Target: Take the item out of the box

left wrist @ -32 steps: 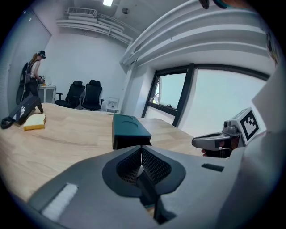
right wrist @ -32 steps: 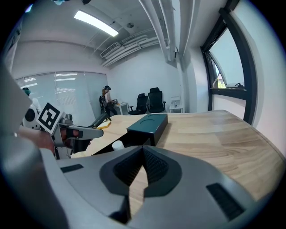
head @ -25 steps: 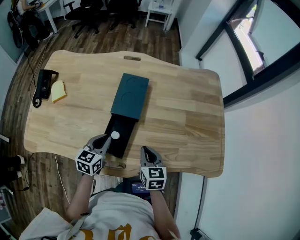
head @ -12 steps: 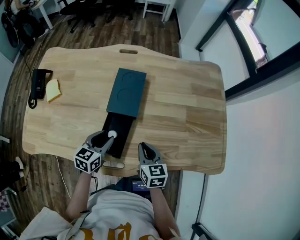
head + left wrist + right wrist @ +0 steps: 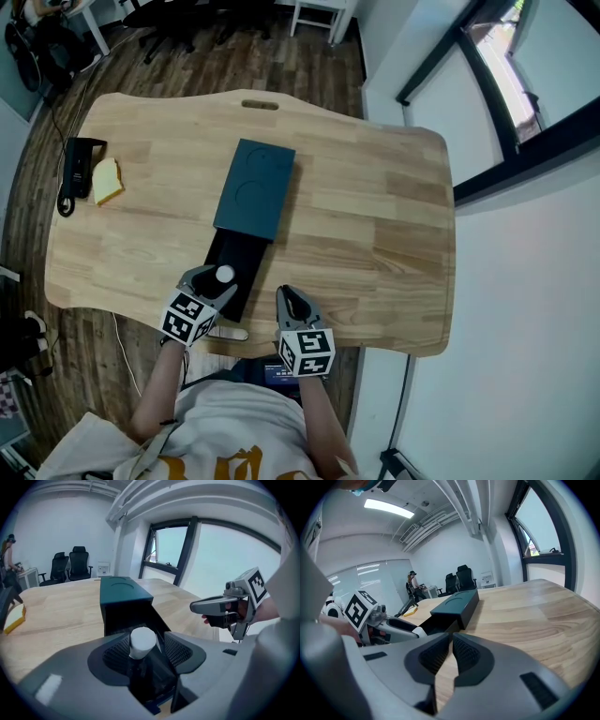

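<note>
A dark teal box [image 5: 253, 189] lies on the wooden table [image 5: 375, 225], its black drawer [image 5: 234, 255] pulled out toward me. In the drawer stands a dark item with a round white cap [image 5: 225, 275]. My left gripper [image 5: 214, 279] reaches into the drawer's near end. Its jaws are opening, with the cap [image 5: 142, 639] between the pads and a gap on the right side. My right gripper [image 5: 293, 302] hovers shut over the table's front edge, just right of the drawer, holding nothing. It also shows in the left gripper view [image 5: 220, 605].
A black device [image 5: 80, 167] and a yellow block [image 5: 106, 180] lie at the table's left end. A handle slot [image 5: 261, 105] is cut near the far edge. Office chairs [image 5: 70, 564] stand beyond the table. A window wall runs along the right.
The left gripper's jaws have spread apart around the white cap. The item stays in the drawer. The right gripper has barely moved.
</note>
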